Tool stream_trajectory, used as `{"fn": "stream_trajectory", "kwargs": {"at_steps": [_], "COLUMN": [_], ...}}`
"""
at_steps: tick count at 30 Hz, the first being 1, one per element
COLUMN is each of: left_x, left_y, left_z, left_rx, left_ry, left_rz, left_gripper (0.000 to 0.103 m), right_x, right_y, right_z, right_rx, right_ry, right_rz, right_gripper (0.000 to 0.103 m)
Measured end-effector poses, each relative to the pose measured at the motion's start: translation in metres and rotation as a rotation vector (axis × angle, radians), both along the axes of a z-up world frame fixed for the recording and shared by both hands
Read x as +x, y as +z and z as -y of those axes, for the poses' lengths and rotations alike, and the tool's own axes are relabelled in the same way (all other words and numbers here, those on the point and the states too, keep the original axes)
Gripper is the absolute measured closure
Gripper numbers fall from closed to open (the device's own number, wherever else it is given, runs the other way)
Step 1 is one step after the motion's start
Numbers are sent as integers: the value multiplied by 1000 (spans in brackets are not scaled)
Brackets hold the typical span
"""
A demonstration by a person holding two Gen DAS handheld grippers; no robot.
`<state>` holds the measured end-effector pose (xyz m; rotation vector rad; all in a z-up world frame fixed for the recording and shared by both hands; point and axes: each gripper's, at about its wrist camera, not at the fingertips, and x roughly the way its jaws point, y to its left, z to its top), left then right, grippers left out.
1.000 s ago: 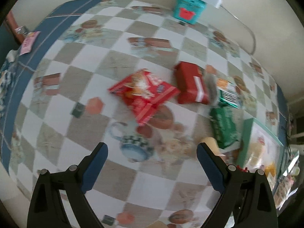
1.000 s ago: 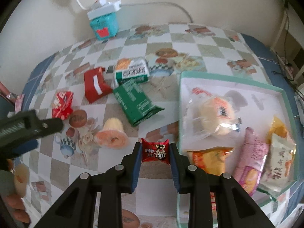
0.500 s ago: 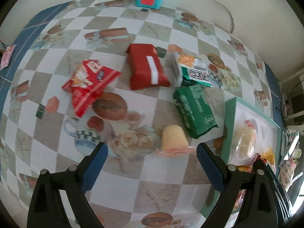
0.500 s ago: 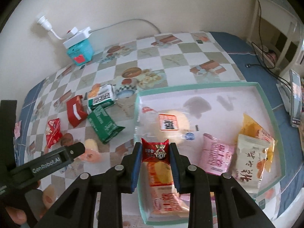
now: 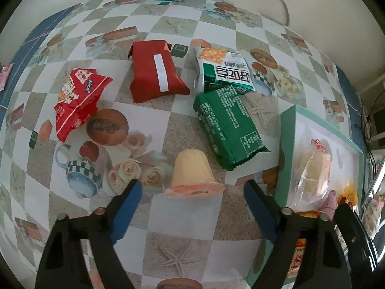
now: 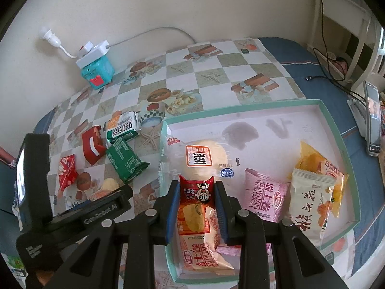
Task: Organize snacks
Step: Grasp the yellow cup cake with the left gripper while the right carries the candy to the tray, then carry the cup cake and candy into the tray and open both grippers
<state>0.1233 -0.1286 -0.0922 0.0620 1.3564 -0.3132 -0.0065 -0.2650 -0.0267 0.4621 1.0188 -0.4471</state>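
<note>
Holding red packet [image 6: 196, 192] pinched in right jaws above tray [image 6: 336, 130], ready for drop; left jaws closing, half-open, nothing gripped, jelly cup [image 5: 192, 173] between tips, likely next pick.

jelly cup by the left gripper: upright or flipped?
Flipped. The jelly cup rests on its wide sealed rim on the tablecloth, narrow base up, ahead of the closing left gripper, not yet between its fingers.
</note>
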Motion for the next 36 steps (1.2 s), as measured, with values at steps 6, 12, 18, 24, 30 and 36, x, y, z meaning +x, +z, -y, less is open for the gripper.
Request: {"fn": "stream_trajectory", "kwargs": {"at_steps": [6,12,18,24,30,36], "left_x": [0,0,-2,-14,-39,-75], "left_y": [-2,-2,27,67,85,88], "left_z": [-3,-9,-14,-3,32,83], "left_rx": [-8,-11,-33,-86,-157,-156], "left_ry": [16,19,14,-43,-156,-295], "left_rz": [-5,-13,40,127,142,137], "left_gripper": [53,54,54,54,54,54], "right_x": [-3,-5,-9,-24,-49,-71], "right_y": [0,-1,2,3,-1,0], "right_z": [4,9,16,41,79,105], "right_rx": [8,19,27,43,55,51], "right_ry": [-6,-13,-30,-97,-200,-267], "right_rz": [5,9,23,41,35,51], "right_gripper": [73,73,73,73,73,73]}}
